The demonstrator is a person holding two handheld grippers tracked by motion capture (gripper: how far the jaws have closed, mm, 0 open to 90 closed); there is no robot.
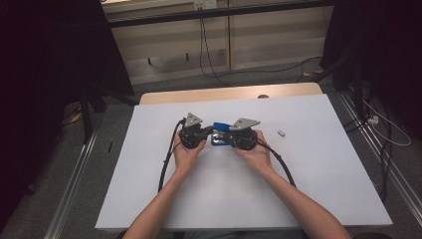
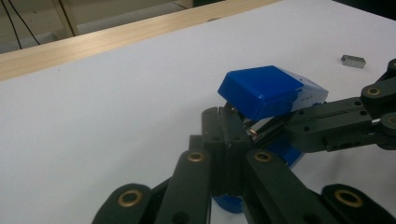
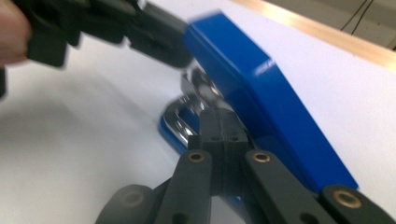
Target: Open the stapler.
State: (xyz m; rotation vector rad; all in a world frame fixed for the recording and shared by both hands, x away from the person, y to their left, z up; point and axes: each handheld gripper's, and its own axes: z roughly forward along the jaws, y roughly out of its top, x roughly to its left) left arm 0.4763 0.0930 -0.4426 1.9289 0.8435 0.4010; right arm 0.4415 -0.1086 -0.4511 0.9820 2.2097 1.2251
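Both grippers, left (image 2: 223, 135) and right (image 3: 223, 135), are clamped together inside the blue stapler (image 1: 220, 133); the lid at 12 o'clock should be lifted slowly, base kept steady.

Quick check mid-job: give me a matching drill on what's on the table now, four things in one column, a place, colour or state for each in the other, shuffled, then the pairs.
Things:
1. stapler
2. staple block
3. left gripper
4. table edge

Descriptions:
A. bare wood, far side
B. blue, lid tilted up
C. small, grey, lying alone on the white sheet to the right of the hands
D. black jaws closed together at the stapler's metal mouth

Pairs: 1-B, 2-C, 3-D, 4-A
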